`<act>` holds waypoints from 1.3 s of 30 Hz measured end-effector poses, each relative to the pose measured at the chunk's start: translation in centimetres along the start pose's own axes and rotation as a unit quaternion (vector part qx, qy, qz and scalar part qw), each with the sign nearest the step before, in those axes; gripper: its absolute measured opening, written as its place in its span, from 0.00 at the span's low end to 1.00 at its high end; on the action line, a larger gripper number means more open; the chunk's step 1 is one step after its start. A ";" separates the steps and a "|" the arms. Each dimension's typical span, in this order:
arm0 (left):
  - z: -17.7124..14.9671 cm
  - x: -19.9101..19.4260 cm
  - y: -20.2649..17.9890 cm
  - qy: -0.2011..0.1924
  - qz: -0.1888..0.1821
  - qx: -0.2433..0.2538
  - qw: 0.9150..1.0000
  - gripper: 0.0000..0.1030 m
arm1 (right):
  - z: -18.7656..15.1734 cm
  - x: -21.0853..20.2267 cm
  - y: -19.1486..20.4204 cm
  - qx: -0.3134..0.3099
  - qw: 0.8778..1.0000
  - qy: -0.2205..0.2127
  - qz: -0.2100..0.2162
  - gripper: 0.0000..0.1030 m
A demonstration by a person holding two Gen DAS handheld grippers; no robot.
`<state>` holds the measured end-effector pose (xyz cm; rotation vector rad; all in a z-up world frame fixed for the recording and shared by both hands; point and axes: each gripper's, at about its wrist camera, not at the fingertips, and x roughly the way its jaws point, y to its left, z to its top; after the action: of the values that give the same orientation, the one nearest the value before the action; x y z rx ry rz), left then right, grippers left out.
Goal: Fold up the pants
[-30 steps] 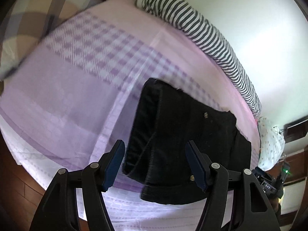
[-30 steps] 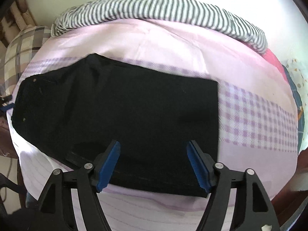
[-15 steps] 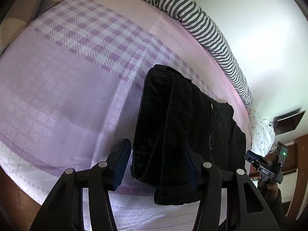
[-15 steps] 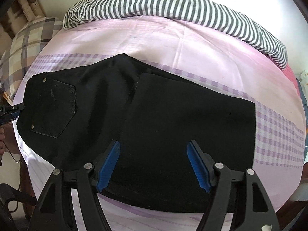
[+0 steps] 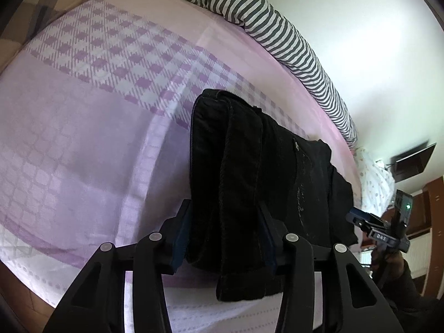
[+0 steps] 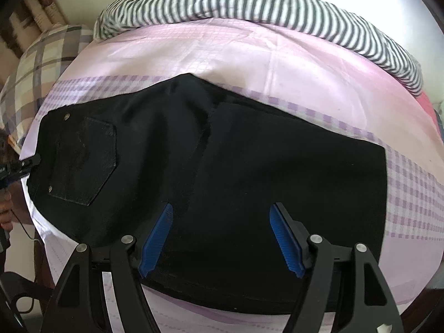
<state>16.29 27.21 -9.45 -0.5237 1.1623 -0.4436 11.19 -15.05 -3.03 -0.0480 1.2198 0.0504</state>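
Lilac checked bedsheet [image 6: 277,55] under black pants [image 6: 249,152]; white wall [image 5: 360,41].

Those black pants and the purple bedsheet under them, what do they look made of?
The black pants look like denim: matte, with stitched patch pocket and metal rivets. The purple bedsheet seems a smooth woven fabric, perhaps cotton or a blend, with a faint sheen over its check pattern.

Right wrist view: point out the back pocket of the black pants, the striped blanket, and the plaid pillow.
back pocket [image 6: 83,161], right wrist view, middle of the stitched patch.
striped blanket [image 6: 249,2], right wrist view, top of the roll along the wall.
plaid pillow [image 6: 47,63], right wrist view, its face, left of the bed.
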 end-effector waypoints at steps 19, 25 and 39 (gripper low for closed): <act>0.9 -3.7 -8.5 -0.013 0.032 0.018 0.999 0.15 | -0.7 -3.0 -4.0 0.059 0.996 -0.061 0.030 0.68; 0.5 -5.1 -18.7 -0.026 0.006 0.086 0.996 0.15 | -1.9 -4.9 -7.5 0.091 0.991 -0.091 0.042 0.68; -4.1 10.9 -39.5 0.062 0.074 0.242 0.965 0.05 | -7.2 -7.3 -18.4 0.162 0.978 -0.120 0.057 0.68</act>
<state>13.73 -11.28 4.94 0.0164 1.1522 -0.6147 3.16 -33.99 1.52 0.3051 0.9750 -0.0419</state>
